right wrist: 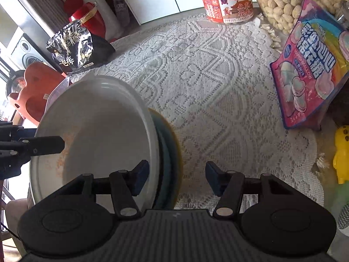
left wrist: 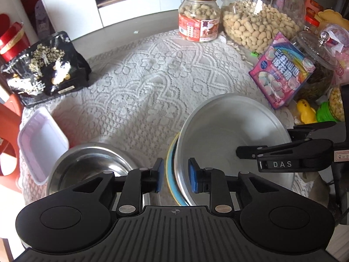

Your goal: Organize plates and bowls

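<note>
I have both grippers at the white bowl [left wrist: 229, 135], which sits on a blue plate [left wrist: 171, 174] near me. The left gripper [left wrist: 176, 175] and right gripper [right wrist: 177, 180] straddle opposite rims, spread, not pinching. Next I must close and lift evenly.

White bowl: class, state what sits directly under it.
Under the white bowl a blue dish with a yellow rim peeks out on one side. The bowl covers most of it, so anything lower stays hidden.
</note>
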A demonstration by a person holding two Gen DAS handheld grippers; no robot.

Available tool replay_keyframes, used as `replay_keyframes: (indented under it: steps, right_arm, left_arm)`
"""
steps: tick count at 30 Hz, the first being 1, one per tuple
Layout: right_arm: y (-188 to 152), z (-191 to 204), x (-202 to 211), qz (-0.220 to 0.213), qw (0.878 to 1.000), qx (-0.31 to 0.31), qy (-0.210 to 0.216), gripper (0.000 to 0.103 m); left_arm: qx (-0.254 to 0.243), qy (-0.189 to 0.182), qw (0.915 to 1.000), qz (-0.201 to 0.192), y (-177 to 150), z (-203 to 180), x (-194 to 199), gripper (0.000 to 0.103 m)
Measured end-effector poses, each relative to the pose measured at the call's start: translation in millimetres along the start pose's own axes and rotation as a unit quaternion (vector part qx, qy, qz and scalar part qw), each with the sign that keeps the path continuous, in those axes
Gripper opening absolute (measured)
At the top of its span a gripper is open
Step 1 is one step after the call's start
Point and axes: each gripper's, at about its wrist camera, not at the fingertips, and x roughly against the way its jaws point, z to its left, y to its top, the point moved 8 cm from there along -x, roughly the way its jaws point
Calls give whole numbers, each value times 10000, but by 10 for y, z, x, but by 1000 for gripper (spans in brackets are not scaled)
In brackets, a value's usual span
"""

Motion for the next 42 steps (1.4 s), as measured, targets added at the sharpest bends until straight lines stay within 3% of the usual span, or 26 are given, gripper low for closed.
replay_keyframes:
  steps: [2, 4, 8, 13, 17, 20, 26, 29, 32, 42]
  right_arm:
    - [30, -62, 3, -67, 9997, 86, -201, 57]
    - [33, -101, -14, -37, 9999, 9, -103, 57]
    - [-12, -84, -18, 73, 9999, -109, 74, 57]
    - [-78, -28, -13, 127, 9994, -116, 309, 57]
    - [-167, 17, -66, 389, 9953, -428, 777, 57]
    - [-177, 23, -70, 454, 9920, -658, 974, 57]
    - [-144, -26, -49, 365, 9912, -841, 955, 56]
    - [-157, -50, -65, 388, 9916, -865, 882, 56]
    - [-159, -38, -50, 362, 9924, -814, 851, 56]
    - [-127, 45, -115, 410, 9905, -927, 933, 51]
  left_arm:
    - [89, -228, 9997, 94, 16, -14, -43, 29]
    - [124, -274, 9995, 121, 32, 12, -106, 29]
    - [314, -285, 9989, 215, 28, 111, -244, 43]
    - [305, -433, 9980, 356, -27, 77, -365, 41]
    - [276, -711, 9960, 468, -38, -23, -371, 67]
    - [471, -961, 9929, 519, -17, -56, -342, 78]
    - [257, -1112, 9929, 341, 46, -111, -310, 78]
    - [322, -982, 9933, 518, 10, -50, -426, 78]
    - [373, -1080, 9909, 712, -59, -28, -501, 77]
    - [442, -1165, 9891, 786, -102, -45, -616, 78]
